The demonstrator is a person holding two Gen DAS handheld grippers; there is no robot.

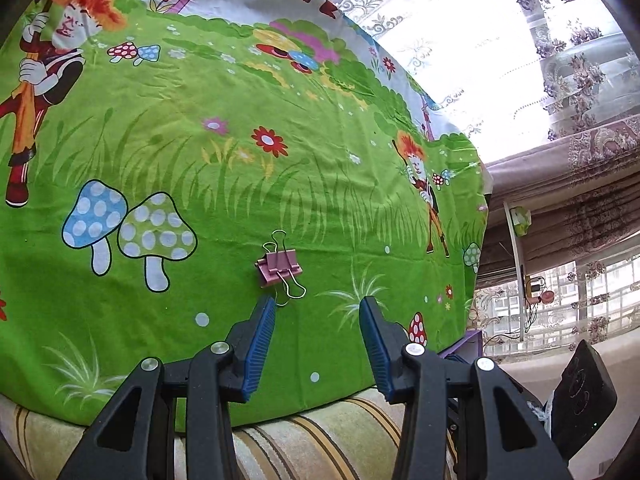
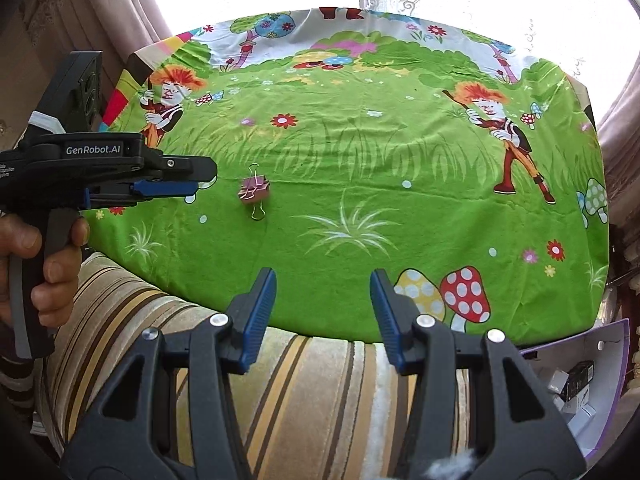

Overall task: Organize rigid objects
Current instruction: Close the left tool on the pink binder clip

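A pink binder clip (image 1: 279,267) with silver wire handles lies on the green cartoon-print cloth (image 1: 240,184), just ahead of my left fingertips. My left gripper (image 1: 318,304) is open and empty, a little short of the clip. In the right wrist view the clip (image 2: 254,193) lies left of centre, and the left gripper (image 2: 200,182) comes in from the left, held by a hand, close to the clip. My right gripper (image 2: 323,278) is open and empty over the cloth's near edge (image 2: 320,320), well back from the clip.
A striped sofa cushion (image 2: 320,380) lies under the cloth's near edge. A purple-edged box (image 2: 592,384) holding small items sits at the lower right. Curtains (image 1: 580,80) and a window are behind the table.
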